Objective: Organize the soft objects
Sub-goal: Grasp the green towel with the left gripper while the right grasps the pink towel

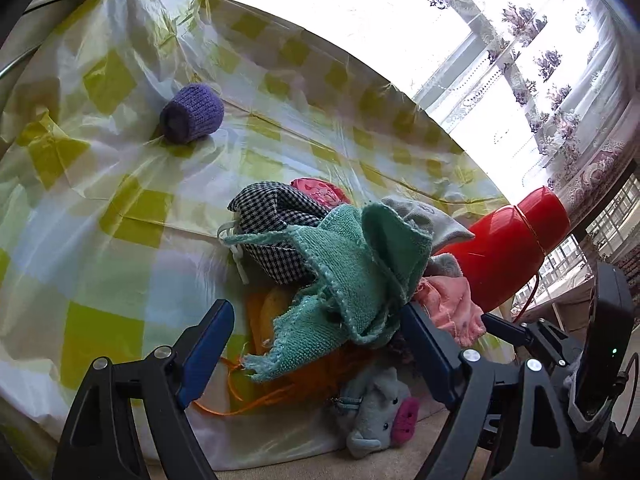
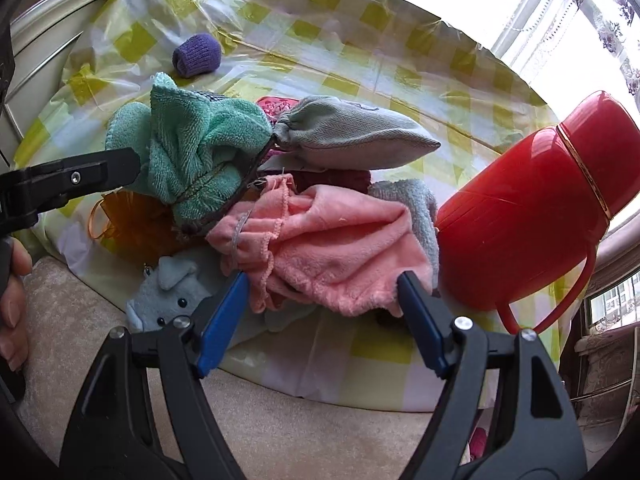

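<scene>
A heap of soft things lies on the checked plastic cloth (image 1: pixel 100 208). It holds a teal towel (image 1: pixel 352 272) (image 2: pixel 192 148), a houndstooth cloth (image 1: pixel 276 216), a grey pouch (image 2: pixel 348 132), a pink fleece cloth (image 2: pixel 340 240) and a grey plush pig (image 1: pixel 380 412) (image 2: pixel 168 296). A purple knitted roll (image 1: pixel 192 114) (image 2: pixel 198 55) lies apart at the far left. My left gripper (image 1: pixel 316 340) is open, its jaws either side of the teal towel's near end. My right gripper (image 2: pixel 324 304) is open, its jaws flanking the pink cloth's near edge.
A red thermos jug (image 1: pixel 508 244) (image 2: pixel 536 200) stands at the heap's right. An orange mesh bag (image 2: pixel 136 224) lies under the towel. The cloth's near edge drops to a beige surface (image 2: pixel 280 420). A curtained window (image 1: pixel 540 60) is behind.
</scene>
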The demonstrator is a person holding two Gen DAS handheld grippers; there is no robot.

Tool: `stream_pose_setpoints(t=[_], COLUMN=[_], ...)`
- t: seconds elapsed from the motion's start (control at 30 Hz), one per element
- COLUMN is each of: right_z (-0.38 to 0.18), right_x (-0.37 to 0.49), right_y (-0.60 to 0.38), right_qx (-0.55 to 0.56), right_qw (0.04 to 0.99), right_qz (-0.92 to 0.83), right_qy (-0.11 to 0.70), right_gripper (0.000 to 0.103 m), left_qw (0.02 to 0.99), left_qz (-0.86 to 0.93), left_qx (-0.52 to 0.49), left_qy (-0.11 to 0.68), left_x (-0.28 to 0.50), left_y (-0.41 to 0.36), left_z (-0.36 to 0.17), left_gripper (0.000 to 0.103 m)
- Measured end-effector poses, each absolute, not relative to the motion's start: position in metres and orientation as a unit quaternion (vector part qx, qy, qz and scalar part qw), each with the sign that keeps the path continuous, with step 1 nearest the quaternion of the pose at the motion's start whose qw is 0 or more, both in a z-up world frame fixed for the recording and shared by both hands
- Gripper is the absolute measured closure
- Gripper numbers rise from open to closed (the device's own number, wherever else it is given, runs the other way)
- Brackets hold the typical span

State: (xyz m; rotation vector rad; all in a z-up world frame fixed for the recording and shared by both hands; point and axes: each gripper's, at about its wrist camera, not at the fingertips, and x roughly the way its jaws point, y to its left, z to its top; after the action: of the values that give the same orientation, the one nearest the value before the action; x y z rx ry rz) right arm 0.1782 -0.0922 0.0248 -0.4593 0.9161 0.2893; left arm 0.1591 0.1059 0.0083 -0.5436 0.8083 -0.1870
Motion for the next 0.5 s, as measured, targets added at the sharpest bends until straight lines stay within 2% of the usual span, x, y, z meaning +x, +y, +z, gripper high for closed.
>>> stream_pose_setpoints(t=[0.3, 0.4, 0.47, 0.5], right_z=[0.013, 0.01, 0.007, 0.005], right_x=[0.183, 0.184, 0.184, 0.184], right_y=[-0.069, -0.067, -0.069, -0.07], right_qx=[-0.289, -0.297, -0.293, -0.292], right_qw=[0.853, 0.854, 0.856, 0.856], right_qz=[0.146, 0.155, 0.163, 0.165], right_qy=[0.409, 0.397, 0.394, 0.393], right_gripper=[0.022, 0.022, 0.022, 0.022], left_qw=[0.879, 0.876, 0.874, 0.875], left_qz=[-0.115, -0.124, -0.132, -0.133], left_qx=[-0.269, -0.261, -0.263, -0.262], left_qy=[0.377, 0.386, 0.388, 0.385], left_x=[0.173, 0.181, 0.182, 0.182], left_y=[0.095, 0.086, 0.081, 0.08], left_z=[0.008, 0.005, 0.002, 0.003], left_gripper=[0.019, 0.043, 0.047, 0.052])
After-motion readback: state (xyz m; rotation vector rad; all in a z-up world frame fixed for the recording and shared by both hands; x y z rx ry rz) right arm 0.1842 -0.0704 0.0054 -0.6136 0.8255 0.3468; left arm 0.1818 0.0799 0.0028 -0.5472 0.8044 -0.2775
